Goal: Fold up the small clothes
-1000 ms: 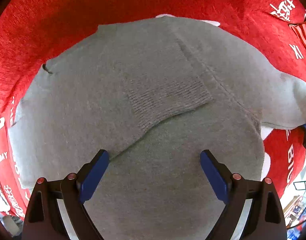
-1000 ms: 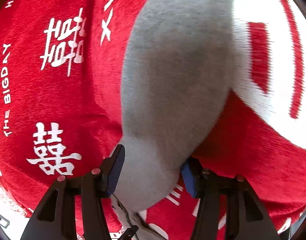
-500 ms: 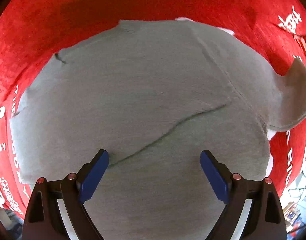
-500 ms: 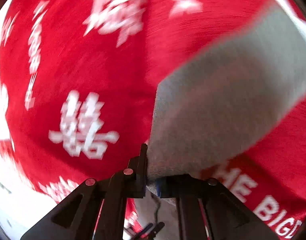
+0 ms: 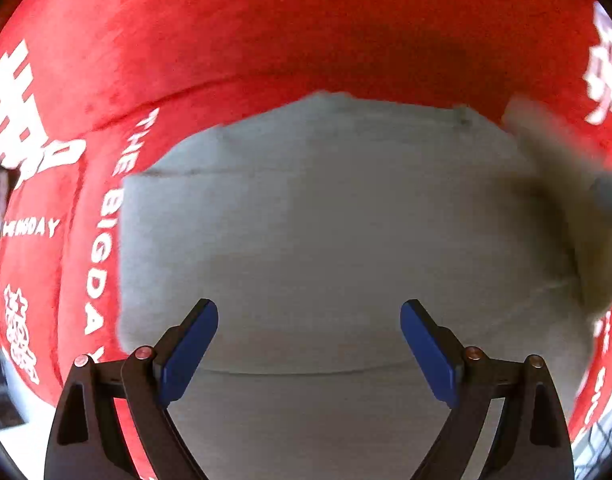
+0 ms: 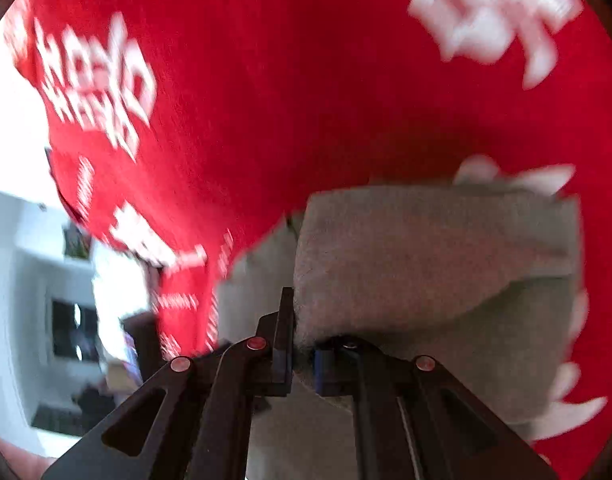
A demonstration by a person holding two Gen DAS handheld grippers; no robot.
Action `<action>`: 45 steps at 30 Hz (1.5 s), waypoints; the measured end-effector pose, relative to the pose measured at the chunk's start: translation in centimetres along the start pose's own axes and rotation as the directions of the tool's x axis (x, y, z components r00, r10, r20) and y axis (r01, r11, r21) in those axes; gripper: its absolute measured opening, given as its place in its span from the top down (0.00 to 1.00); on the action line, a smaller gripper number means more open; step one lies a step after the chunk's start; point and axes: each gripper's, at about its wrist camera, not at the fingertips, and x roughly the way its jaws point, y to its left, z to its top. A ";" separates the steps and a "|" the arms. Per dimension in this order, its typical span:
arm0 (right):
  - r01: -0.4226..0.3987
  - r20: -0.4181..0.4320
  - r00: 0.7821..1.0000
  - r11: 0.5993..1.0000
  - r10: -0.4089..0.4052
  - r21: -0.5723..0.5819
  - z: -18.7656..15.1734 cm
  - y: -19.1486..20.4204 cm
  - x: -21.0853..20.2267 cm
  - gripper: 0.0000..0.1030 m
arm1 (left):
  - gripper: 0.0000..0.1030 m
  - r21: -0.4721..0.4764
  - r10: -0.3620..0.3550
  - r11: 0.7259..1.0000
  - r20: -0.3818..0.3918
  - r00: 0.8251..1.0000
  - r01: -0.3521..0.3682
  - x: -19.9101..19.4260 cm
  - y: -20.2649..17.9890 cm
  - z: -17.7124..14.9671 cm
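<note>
A small grey knit sweater [image 5: 326, 232] lies flat on a red cloth with white lettering [image 5: 266, 32]. My left gripper [image 5: 309, 340] hangs open straight above the sweater's body, nothing between its blue pads. At the right edge of the left wrist view the grey sleeve [image 5: 562, 160] is lifted and blurred over the body. In the right wrist view my right gripper [image 6: 302, 344] is shut on the end of that sleeve [image 6: 426, 256], which drapes away to the right above the sweater's body [image 6: 306, 432].
The red cloth [image 6: 306, 80] covers the whole work surface around the sweater. Its edge drops off at the left of the right wrist view, where a bright room with dark furniture [image 6: 66, 320] shows beyond.
My right gripper closed on the sleeve end and carried it up and over toward the sweater's body. My left gripper slid across the sweater, so the garment's left edge and the red cloth now show.
</note>
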 end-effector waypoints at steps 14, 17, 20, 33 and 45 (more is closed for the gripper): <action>-0.036 0.139 0.990 0.881 -0.034 0.471 -1.5 -7.1 -0.4 0.78 | 0.10 -0.183 -0.128 0.974 0.018 0.992 0.130 1.3 9.5 -1.0; 0.002 0.157 0.986 0.931 -0.064 0.365 0.8 -4.4 0.0 0.90 | 0.10 -0.225 -0.232 0.946 0.043 0.972 0.235 1.2 10.8 -0.5; 0.037 0.109 0.993 0.994 -0.049 0.104 1.9 0.5 1.1 0.90 | 0.09 -0.251 -0.348 0.901 0.066 0.935 0.353 0.8 11.8 -0.3; 0.049 -0.242 0.966 0.987 -0.086 -0.155 -4.8 5.7 9.5 0.52 | 0.10 -0.373 -0.658 0.680 0.067 0.750 0.631 2.4 12.3 -0.1; 0.026 0.007 0.999 0.866 -0.034 0.500 -9.3 -10.4 -3.2 0.51 | 0.91 -0.358 -0.593 0.746 0.025 0.805 0.562 2.7 10.5 1.2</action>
